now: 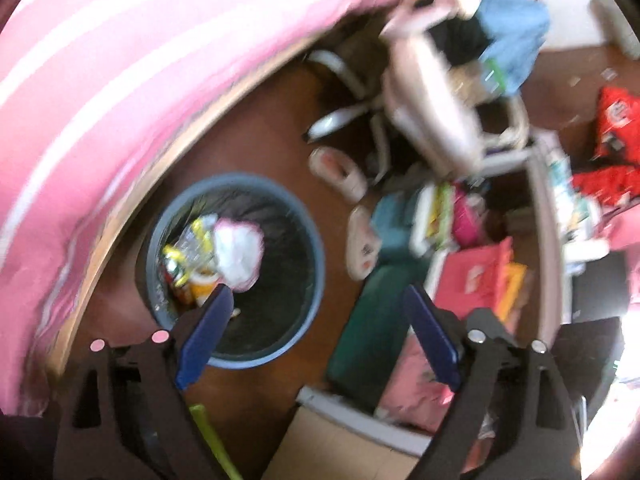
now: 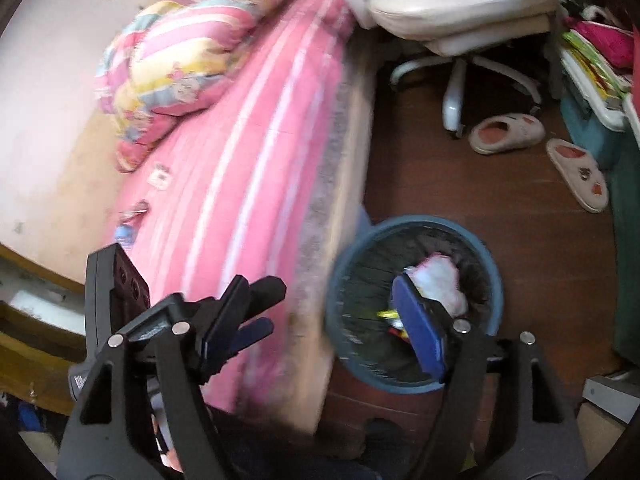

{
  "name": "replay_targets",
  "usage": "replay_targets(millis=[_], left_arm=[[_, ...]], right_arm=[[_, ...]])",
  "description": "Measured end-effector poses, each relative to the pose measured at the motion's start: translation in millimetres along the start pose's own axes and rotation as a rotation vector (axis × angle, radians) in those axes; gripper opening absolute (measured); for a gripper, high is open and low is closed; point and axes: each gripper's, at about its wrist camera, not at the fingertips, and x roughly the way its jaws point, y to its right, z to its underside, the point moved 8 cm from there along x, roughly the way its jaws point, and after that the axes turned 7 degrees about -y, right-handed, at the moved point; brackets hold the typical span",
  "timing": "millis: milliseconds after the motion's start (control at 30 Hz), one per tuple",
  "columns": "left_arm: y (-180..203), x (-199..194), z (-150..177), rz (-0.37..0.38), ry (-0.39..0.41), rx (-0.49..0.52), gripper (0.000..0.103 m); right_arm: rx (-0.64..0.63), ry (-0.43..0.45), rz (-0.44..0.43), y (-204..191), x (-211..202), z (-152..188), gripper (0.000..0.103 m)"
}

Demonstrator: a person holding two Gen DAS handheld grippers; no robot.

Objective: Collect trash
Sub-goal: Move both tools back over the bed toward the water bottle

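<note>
Left gripper (image 1: 316,300) nearest, held above the floor: blue pads spread wide, nothing between them. One pad (image 1: 206,336) overlaps the near rim of the trash bin (image 1: 316,240); the other sits over a dark green mat (image 1: 372,320).

Right gripper (image 2: 324,312) also spread wide and empty. Its right-hand pad (image 2: 418,326) hangs over the bin's mouth; the left one is over the edge of the bed (image 2: 240,168). The left gripper's body pokes into this view beside it, low over the bedding.

Trash bin: round, blue-grey, black liner, standing on the brown wood floor (image 2: 500,200) just beside the bed's side. Inside it, a crumpled white and pink wad (image 1: 240,250) near the middle, with yellow and clear wrappers (image 1: 188,248) packed against the bed-side wall.

Bed has a pink striped sheet; a bunched patterned quilt (image 2: 176,56) lies towards its far end. A few small scraps (image 2: 160,178) lie on the sheet near its wall-side edge; too blurred to identify.

Beyond the bin: two pale slippers (image 2: 540,152) on the floor, apart from each other, and a white swivel chair (image 2: 460,12) behind them.

Both views motion-blurred.
</note>
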Motion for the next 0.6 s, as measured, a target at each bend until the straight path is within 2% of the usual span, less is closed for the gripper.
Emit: replay_targets(millis=[133, 233, 367, 600], left_arm=[[4, -53, -5, 0.076, 0.113, -0.023, 0.087], [-4, -103, -15, 0.077, 0.207, -0.01, 0.088], [-37, -169, -28, 0.023, 0.328, 0.0, 0.089], [-142, -280, -63, -0.126, 0.537, -0.081, 0.089]], right_arm=[[-0.056, 0.02, -0.083, -52, -11, -5, 0.081], [-0.098, 0.014, -0.14, -96, -9, -6, 0.082], [-0.168, -0.019, -0.208, -162, 6, -2, 0.083], [-0.286, -0.085, -0.268, -267, 63, 4, 0.085]])
